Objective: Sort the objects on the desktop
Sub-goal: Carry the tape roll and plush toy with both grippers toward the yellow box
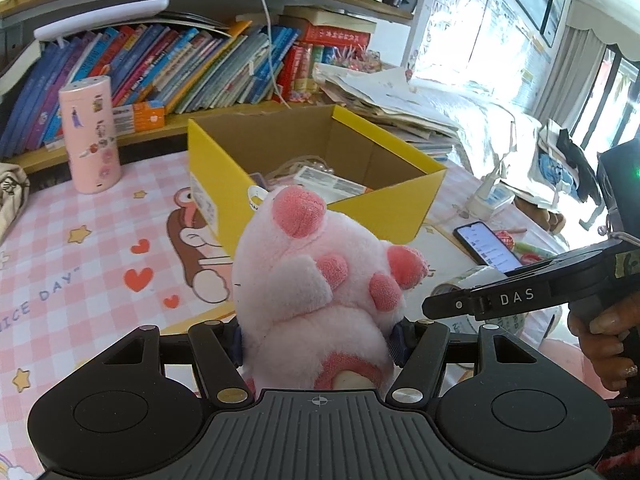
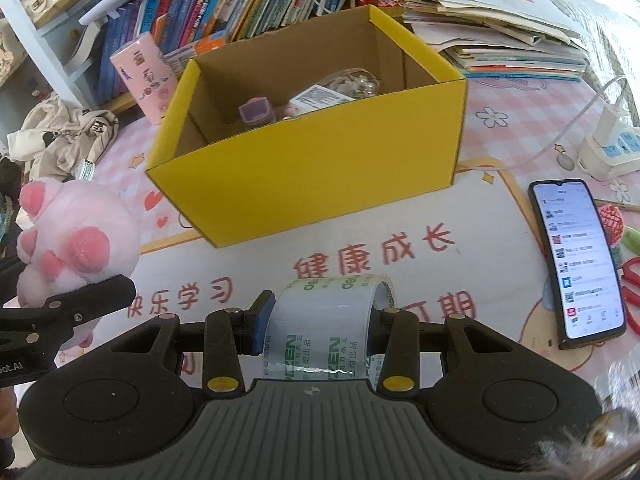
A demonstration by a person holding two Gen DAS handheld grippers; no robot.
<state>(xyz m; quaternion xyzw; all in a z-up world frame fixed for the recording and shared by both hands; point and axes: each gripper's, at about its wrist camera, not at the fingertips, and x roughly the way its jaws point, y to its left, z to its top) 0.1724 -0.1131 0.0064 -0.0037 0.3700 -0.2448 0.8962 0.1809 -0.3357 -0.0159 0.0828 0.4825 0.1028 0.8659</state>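
Two grippers side by side before the yellow box (image 2: pixel 308 184), left gripper (image 1: pixel 320 340) clamped on a pink plush paw (image 1: pixel 320 280), right gripper (image 2: pixel 320 320) closed around a tape roll (image 2: pixel 328 320), phone (image 2: pixel 576 260) fully visible only from the right wrist, pink bottle (image 1: pixel 90 136) upright left of the box.

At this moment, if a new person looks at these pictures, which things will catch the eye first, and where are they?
First the pink plush paw, clamped in the left gripper in front of the open yellow box at the desk's middle. Next the roll of clear tape, held in the right gripper. A lit phone lies on the mat to the box's right.
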